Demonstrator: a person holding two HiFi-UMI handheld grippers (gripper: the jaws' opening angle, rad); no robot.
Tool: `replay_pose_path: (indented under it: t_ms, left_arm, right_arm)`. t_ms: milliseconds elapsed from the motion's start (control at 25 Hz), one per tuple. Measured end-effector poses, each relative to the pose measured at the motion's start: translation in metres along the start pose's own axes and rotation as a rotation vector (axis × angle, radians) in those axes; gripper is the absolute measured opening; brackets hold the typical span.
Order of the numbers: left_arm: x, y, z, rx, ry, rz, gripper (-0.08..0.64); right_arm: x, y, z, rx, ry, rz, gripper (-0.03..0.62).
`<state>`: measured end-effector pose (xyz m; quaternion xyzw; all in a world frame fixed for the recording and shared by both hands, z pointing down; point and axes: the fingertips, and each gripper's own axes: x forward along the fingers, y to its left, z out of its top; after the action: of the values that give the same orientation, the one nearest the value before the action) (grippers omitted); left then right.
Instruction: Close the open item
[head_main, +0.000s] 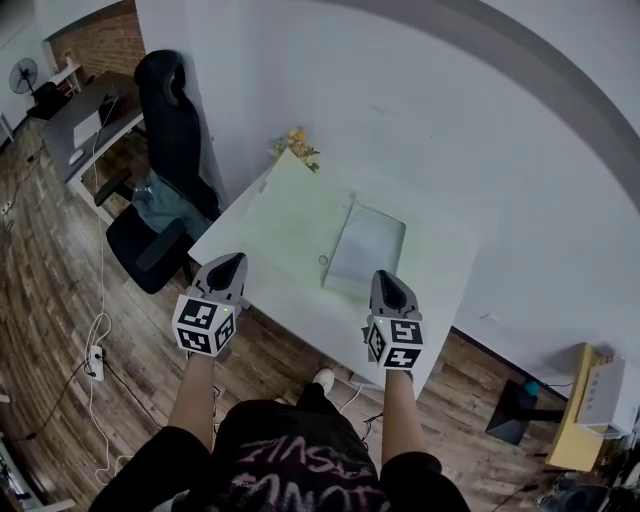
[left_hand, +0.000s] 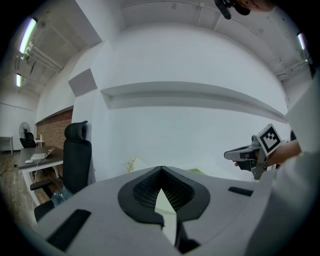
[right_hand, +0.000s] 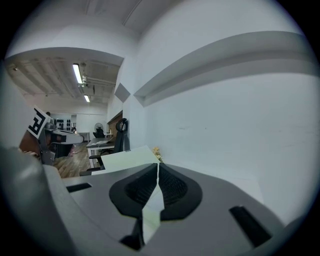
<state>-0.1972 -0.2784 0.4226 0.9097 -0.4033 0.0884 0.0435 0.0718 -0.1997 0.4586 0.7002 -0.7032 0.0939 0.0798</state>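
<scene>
The open item is a flat pale green case on the white table. Its shallow base lies flat, and its big lid is swung out to the left. The lid also shows in the right gripper view as a pale sheet. My left gripper hovers at the table's front edge, short of the lid, jaws shut and empty. My right gripper hangs just in front of the base, jaws also pressed together with nothing held. Neither touches the case.
A small ring-like thing lies by the case's near corner. Yellow flowers sit at the table's far corner by the wall. A black office chair stands left of the table, with a desk beyond and a power strip on the wooden floor.
</scene>
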Motion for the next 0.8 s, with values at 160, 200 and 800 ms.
replay_pose_path:
  t_ms: [160,200,800]
  left_arm:
    - [0.028,0.005,0.001,0.002,0.013,0.023,0.014]
    - [0.035,0.006,0.001,0.002,0.017,0.031,0.014]
    - [0.077,0.024,0.015,0.040,0.054,0.151,0.014]
  right_arm:
    - [0.030,-0.016,0.001,0.012,0.003,0.026,0.026]
    - [0.037,-0.020,0.002,0.015,0.003,0.034,0.026]
    - [0.102,-0.046,0.018,0.000,0.009,0.145,0.026]
